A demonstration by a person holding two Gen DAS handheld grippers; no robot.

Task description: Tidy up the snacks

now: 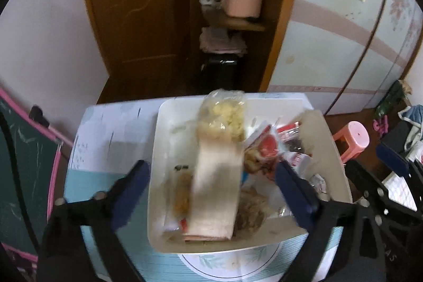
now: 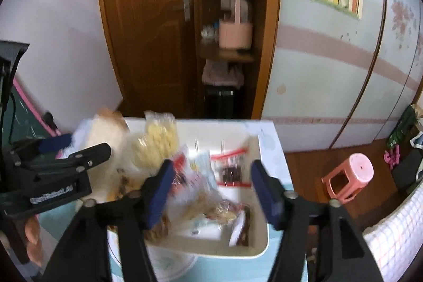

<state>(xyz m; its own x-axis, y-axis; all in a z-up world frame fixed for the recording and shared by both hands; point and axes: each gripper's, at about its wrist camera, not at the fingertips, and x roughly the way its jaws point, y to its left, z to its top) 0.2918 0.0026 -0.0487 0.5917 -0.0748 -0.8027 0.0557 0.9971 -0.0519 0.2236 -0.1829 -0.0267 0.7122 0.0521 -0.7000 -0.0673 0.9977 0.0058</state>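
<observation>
Both tilted down over the white tray (image 1: 341, 171): left gripper (image 1: 211, 192) is spread wide, nothing pinched, tall beige snack bag (image 1: 216, 192) seen between its fingers; right gripper (image 2: 211, 192) is parted too, empty. Snack packets (image 2: 232, 168) are piled inside, wooden cabinet (image 1: 148, 12) behind.

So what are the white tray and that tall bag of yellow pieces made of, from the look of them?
The white tray looks like moulded plastic: smooth, matte, with rounded corners and a thin raised rim, though blur leaves melamine or the like possible. The tall bag seems mixed: clear glossy film at the top, where the yellow pieces show through, and a pale opaque lower panel that could be paper or printed film.
</observation>
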